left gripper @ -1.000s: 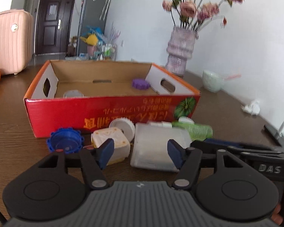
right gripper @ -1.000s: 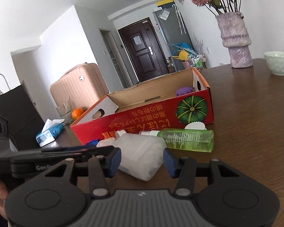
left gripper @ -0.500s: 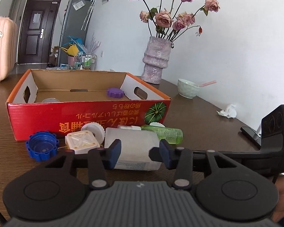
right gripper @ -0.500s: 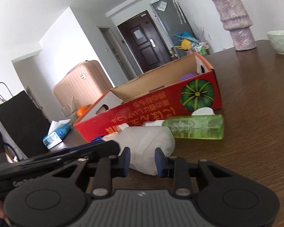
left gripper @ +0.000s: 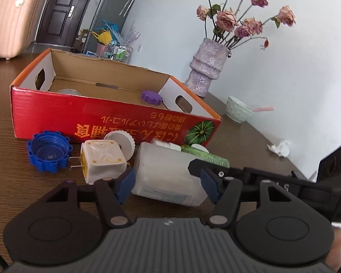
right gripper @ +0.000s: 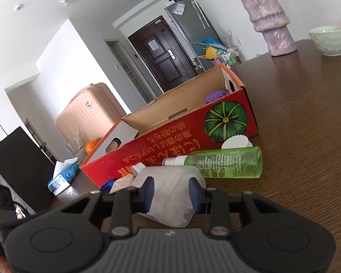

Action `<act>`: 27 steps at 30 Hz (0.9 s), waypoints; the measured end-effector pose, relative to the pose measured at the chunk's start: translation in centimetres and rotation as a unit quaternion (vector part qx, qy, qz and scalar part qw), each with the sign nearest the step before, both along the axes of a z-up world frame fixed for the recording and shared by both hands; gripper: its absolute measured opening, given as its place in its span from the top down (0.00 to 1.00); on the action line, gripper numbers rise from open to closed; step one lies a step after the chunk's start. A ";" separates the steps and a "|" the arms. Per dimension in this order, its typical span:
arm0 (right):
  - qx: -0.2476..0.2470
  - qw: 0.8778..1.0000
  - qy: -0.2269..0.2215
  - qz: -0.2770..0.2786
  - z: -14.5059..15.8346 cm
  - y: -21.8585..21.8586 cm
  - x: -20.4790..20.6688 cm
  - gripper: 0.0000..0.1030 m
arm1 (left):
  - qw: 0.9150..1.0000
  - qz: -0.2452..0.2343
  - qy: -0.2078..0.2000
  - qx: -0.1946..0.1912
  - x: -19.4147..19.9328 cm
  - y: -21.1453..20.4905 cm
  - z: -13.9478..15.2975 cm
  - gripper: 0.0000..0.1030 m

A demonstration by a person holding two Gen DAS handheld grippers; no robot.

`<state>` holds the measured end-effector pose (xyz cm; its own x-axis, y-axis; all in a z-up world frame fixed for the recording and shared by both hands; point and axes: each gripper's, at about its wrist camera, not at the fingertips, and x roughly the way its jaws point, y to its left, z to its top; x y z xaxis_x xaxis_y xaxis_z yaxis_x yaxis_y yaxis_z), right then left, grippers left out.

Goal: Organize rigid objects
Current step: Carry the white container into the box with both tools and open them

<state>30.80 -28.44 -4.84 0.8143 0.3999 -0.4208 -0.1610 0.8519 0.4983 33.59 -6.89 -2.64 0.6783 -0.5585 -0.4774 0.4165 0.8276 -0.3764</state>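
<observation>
Fingers (left gripper: 125, 183) of both grippers straddle the frosted jar (left gripper: 168, 173) on the worktop (left gripper: 9, 177), seemingly gripping it.

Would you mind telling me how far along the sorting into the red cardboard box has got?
Early days. A purple ribbed cap and a pale round lid already sit inside the red cardboard box. Both grippers, jaws open, straddle the frosted white plastic bottle. The blue cap, cream plug adapter, white ribbed caps and green spray bottle remain on the table.
</observation>
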 end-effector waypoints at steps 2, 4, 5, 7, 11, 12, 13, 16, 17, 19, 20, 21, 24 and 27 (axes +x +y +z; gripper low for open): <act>-0.011 1.000 -0.001 0.010 0.5 0.2 -0.8 0.80 | 1.000 -0.001 0.009 0.001 -1.0 0.2 0.3 0.44; -0.023 0.999 -0.007 0.025 1.0 0.4 -2.4 0.84 | 1.000 0.004 0.009 -0.006 -3.1 0.9 0.7 0.50; -0.021 0.999 -0.009 0.037 1.1 0.3 -3.4 0.85 | 1.000 0.009 0.010 -0.006 -4.3 1.2 0.7 0.51; -0.024 0.998 -0.006 0.049 1.2 0.2 -5.5 0.85 | 0.999 0.015 0.024 -0.019 -6.5 1.9 0.2 0.59; -0.042 0.998 -0.010 0.041 1.6 0.1 -7.6 0.85 | 0.999 -0.019 0.018 -0.034 -8.8 2.5 0.1 0.67; -0.046 0.998 -0.012 0.043 1.6 0.1 -7.7 0.85 | 0.999 -0.016 0.016 -0.031 -8.8 2.5 0.2 0.67; -0.045 0.998 -0.010 0.045 1.6 0.1 -7.7 0.85 | 0.999 -0.006 0.018 -0.027 -8.6 2.5 0.2 0.67; -0.046 0.998 -0.006 0.047 1.4 0.5 -7.5 0.84 | 0.999 0.006 0.042 -0.027 -7.3 2.3 -0.1 0.67; -0.043 0.998 -0.006 0.048 1.3 0.5 -7.6 0.83 | 0.998 0.006 0.049 -0.035 -7.1 2.3 -0.2 0.65; -0.039 0.998 -0.006 0.046 1.2 0.4 -7.7 0.83 | 0.998 0.011 0.050 -0.042 -7.0 2.4 -0.6 0.67; -0.038 0.998 -0.005 0.045 1.2 0.4 -7.7 0.83 | 0.998 0.015 0.044 -0.041 -7.2 2.4 -0.7 0.67; -0.042 0.998 -0.006 0.046 1.2 0.4 -7.9 0.84 | 0.998 0.018 0.040 -0.041 -7.4 2.4 -0.7 0.68; -0.048 0.998 -0.023 0.044 2.0 0.5 -8.2 0.85 | 0.998 0.019 0.024 -0.046 -7.8 2.3 -0.1 0.68; -0.050 0.997 -0.050 0.039 3.7 0.4 -7.5 0.86 | 0.999 0.020 0.004 -0.049 -6.9 2.1 1.4 0.68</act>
<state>23.28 -28.01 -1.17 0.8229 0.4233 -0.3791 -0.2727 0.8794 0.3901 26.73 -4.76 -1.20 0.6968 -0.5763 -0.4271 0.3809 0.8018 -0.4605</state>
